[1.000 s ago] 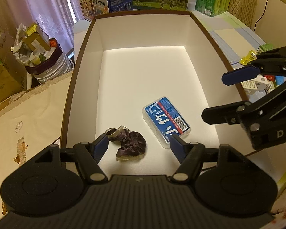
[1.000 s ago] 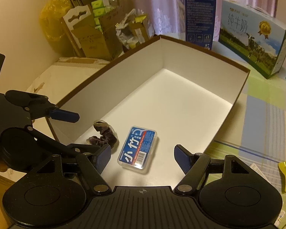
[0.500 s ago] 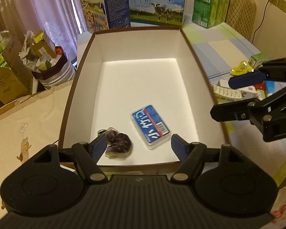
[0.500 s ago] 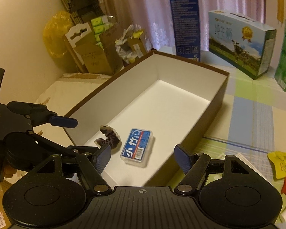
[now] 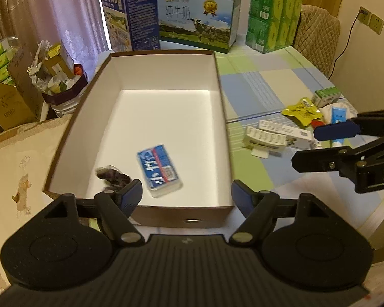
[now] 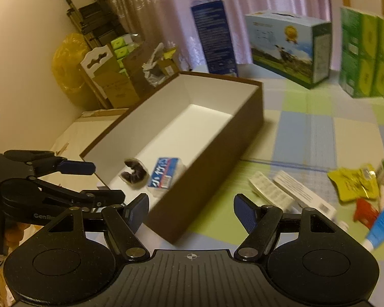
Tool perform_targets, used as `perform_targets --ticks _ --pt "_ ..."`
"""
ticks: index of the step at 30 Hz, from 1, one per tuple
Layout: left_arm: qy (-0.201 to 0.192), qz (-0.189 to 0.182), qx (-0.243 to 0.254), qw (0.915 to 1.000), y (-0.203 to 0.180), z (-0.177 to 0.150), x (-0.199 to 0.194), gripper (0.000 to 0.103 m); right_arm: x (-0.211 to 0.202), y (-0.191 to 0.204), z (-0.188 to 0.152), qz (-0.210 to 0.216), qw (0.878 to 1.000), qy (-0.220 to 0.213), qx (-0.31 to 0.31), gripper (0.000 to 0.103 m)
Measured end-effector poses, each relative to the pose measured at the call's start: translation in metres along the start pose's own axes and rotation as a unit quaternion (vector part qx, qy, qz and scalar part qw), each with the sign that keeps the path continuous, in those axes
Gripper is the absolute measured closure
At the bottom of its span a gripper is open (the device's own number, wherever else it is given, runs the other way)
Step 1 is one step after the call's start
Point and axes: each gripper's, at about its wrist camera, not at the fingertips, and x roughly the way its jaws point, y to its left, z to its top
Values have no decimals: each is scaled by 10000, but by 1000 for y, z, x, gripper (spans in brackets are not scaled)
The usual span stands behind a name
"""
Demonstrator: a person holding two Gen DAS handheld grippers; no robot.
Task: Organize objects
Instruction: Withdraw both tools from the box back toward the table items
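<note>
Change: the brown box (image 5: 163, 102) is seen smaller and from farther back than a second ago; both grippers have been drawn out of it, and its outer front wall is now shown.
Meaning: the blue-labelled case (image 5: 158, 170) and the dark scrunchie (image 5: 112, 179), at the box's lower-left floor, are judged delivered; the loose pile (image 5: 302, 125) at right is judged next.
Left gripper (image 5: 186, 197): spread wide, nothing held.
Right gripper (image 6: 190, 211): likewise spread, empty.
Unclear: the right view is motion-blurred; pile items at its right edge are cut off; the scrunchie is partly hidden by a finger.

brown box (image 6: 212, 158), blue packet (image 6: 163, 172) inside
</note>
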Motion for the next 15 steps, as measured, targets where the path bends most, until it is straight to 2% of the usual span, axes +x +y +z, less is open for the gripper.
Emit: perform_targets --ticks 15 --pt "97 -413 -8 9991 -89 -1 11 29 -52 -74 -40 -310 9981 107 529 33"
